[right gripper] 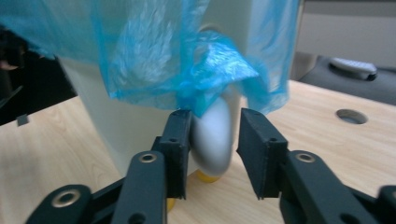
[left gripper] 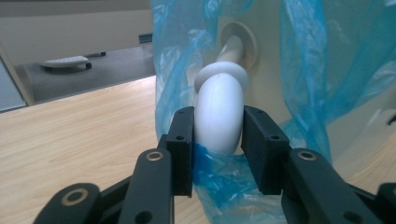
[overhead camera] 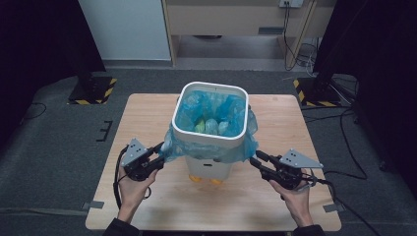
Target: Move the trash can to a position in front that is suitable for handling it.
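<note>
A white bin (overhead camera: pixel 211 84) with yellow feet (overhead camera: pixel 196 178) stands mid-table, lined with a blue plastic bag (overhead camera: pixel 231 147) that drapes over its rim. Pale crumpled rubbish (overhead camera: pixel 211 125) lies inside. My left gripper (overhead camera: pixel 160 152) is at the bin's left flank. In the left gripper view, that gripper (left gripper: pixel 218 135) has both pads pressed on the bin's white rounded side handle (left gripper: pixel 218 102), with bag film under it. My right gripper (overhead camera: pixel 255 160) is at the right flank. The right gripper view shows it (right gripper: pixel 215 140) straddling the other handle (right gripper: pixel 212 144), a gap at one pad.
The wooden table (overhead camera: pixel 147 123) has a round hole (right gripper: pixel 351 116) in its top. Black stands on hazard-striped bases (overhead camera: pixel 91 91) (overhead camera: pixel 314 91) flank the far corners. Cables (overhead camera: pixel 344 137) trail on the floor at the right. A low white object (left gripper: pixel 65 61) sits on the floor beyond.
</note>
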`<action>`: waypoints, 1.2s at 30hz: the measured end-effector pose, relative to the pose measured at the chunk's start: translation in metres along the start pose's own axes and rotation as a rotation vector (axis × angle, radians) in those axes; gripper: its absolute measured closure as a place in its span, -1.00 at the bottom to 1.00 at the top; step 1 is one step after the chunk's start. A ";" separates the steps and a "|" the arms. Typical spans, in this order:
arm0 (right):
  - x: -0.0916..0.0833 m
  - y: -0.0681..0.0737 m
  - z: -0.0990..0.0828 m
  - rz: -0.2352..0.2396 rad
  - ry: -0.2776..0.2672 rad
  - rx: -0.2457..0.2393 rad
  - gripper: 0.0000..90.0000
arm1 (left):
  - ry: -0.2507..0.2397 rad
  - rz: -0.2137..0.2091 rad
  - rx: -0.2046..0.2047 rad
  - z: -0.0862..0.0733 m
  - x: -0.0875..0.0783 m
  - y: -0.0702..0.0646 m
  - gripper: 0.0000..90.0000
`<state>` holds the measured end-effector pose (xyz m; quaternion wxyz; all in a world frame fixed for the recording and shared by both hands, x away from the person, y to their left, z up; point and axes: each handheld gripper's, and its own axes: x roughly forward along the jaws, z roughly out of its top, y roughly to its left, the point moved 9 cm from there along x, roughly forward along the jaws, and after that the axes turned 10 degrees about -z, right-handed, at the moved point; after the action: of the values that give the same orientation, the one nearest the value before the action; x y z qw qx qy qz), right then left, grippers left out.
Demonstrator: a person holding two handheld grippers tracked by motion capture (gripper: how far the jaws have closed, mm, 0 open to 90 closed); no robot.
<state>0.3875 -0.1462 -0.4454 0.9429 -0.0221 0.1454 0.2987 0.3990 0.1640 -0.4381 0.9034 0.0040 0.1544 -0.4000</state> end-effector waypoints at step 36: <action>-0.039 -0.092 0.019 -0.323 -0.117 0.083 -0.51 | -0.010 0.220 -0.113 -0.040 -0.043 0.044 -0.41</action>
<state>0.4149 -0.2407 -0.4202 0.9856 0.0113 0.0969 0.1378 0.3927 0.2303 -0.4695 0.9413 -0.0321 0.1711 -0.2893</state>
